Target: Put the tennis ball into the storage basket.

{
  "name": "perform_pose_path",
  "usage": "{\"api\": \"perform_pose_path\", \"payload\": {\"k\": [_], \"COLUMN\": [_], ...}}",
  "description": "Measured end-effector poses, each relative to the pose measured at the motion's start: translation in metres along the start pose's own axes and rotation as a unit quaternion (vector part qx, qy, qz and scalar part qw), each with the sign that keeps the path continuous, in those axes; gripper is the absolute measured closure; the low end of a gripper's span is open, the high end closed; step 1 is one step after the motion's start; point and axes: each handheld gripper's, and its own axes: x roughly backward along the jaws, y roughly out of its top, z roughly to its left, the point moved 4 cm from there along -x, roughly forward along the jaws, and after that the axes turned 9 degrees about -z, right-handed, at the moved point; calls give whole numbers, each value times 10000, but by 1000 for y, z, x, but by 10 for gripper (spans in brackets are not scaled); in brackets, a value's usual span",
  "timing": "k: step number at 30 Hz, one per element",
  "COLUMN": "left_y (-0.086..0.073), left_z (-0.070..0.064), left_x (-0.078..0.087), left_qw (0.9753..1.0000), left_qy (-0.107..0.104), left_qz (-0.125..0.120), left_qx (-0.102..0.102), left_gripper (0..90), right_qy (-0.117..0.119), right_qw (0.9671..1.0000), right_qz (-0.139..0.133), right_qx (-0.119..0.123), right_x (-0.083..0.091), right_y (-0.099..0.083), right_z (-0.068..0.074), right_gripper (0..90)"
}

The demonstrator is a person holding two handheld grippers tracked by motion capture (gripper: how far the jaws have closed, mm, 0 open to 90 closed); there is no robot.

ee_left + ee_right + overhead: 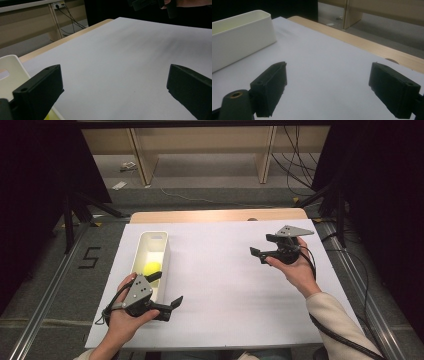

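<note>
A white oblong bin (163,251) stands on the left of the white table cover, with a yellow ball-like object (152,268) lying inside it. My left gripper (166,289) is held low beside the bin's near right corner, open and empty; in the left gripper view its jaws (115,85) stand wide apart over bare cover, the bin's rim (10,67) at the left. My right gripper (262,245) hovers over the right half of the table, pointing left. It is open and empty, and its jaws (328,87) frame bare cover, with the bin (242,37) farther off.
A white sheet (220,280) covers the table, with a wooden edge strip (215,215) at the far side. Dark stands flank the table, and cables lie on the floor behind it. A black cable (340,332) trails from the right gripper along the sleeve.
</note>
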Motion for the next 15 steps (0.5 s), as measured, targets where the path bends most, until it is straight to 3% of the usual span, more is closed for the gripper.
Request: {"api": "perform_pose_path", "payload": {"k": [15], "left_y": [0], "left_z": [0], "left_x": [0], "left_qw": [10000], "left_qy": [20], "left_qz": [-7], "left_qx": [24], "left_gripper": [0], "right_qy": [-106], "right_qw": [9999], "right_qz": [10], "right_qx": [-73], "right_x": [19], "right_y": [-13], "right_z": [-4], "right_gripper": [155]}}
